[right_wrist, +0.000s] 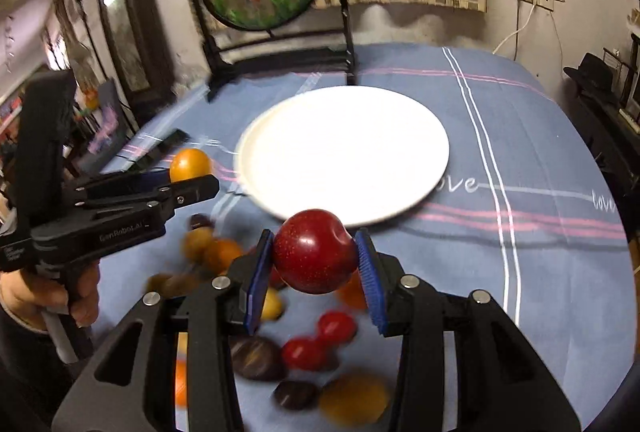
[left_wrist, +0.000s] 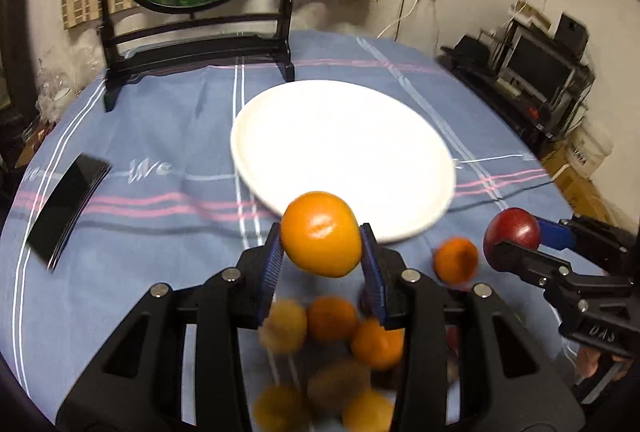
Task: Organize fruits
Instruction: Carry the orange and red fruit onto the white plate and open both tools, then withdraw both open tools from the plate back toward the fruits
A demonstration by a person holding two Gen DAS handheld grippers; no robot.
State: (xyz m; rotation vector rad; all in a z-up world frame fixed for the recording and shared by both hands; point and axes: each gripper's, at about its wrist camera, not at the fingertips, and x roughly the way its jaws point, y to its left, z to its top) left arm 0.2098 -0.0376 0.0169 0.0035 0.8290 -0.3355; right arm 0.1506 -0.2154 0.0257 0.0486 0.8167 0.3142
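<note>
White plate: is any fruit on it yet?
No. The white plate is bare; the orange and red apple are held in the grippers.

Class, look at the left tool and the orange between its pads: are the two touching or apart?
Touching. The left wrist view shows both blue pads of the left tool pressed against the sides of the orange, holding it above the tablecloth.

Left gripper point(left_wrist: 322, 258), right gripper point(right_wrist: 316, 272): black plastic frames, triangular cutouts, 4 silver round screws each. Fingers point(right_wrist: 370, 282) carry blue ribbed pads. White "GenRobot.AI" lettering on left gripper side. Hand point(right_wrist: 48, 294), dark sleeve.
</note>
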